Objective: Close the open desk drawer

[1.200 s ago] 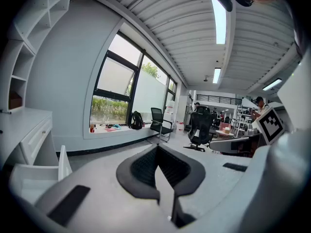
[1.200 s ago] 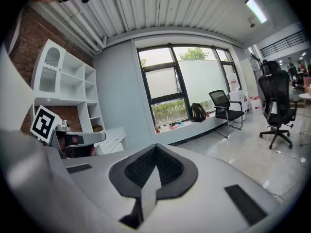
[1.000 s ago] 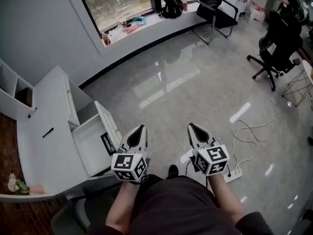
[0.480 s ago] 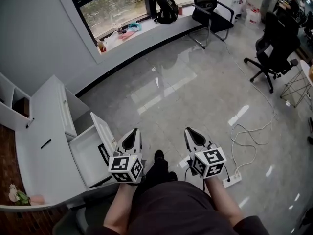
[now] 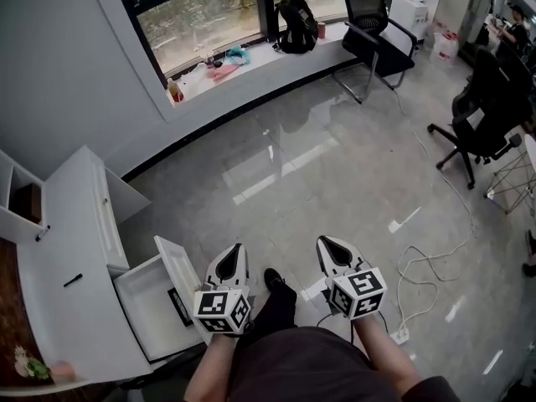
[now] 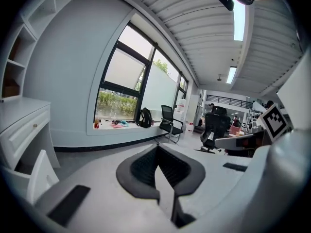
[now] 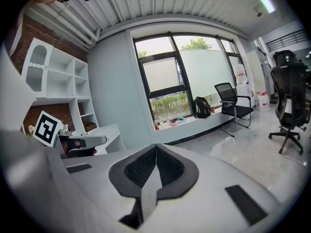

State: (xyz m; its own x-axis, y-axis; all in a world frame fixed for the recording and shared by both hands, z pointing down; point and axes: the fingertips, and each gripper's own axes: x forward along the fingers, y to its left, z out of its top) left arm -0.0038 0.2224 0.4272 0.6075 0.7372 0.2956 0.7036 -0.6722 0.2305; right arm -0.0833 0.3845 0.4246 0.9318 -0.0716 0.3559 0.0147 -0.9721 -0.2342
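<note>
Drawer (image 5: 152, 306) now sits lower, at eight o'clock from left gripper (image 5: 234, 256). It and right gripper (image 5: 332, 250) are pinched closed, empty. An off-centre shove might jam it.

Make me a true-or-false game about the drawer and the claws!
1. The desk drawer is open. True.
2. The left claw holds a pen. False: it is shut on nothing.
3. The right claw is wide open. False: it is shut and empty.
4. A black backpack sits on the window ledge. True.
5. The desk drawer is beside the right claw. False: it is on the left claw's side.
</note>
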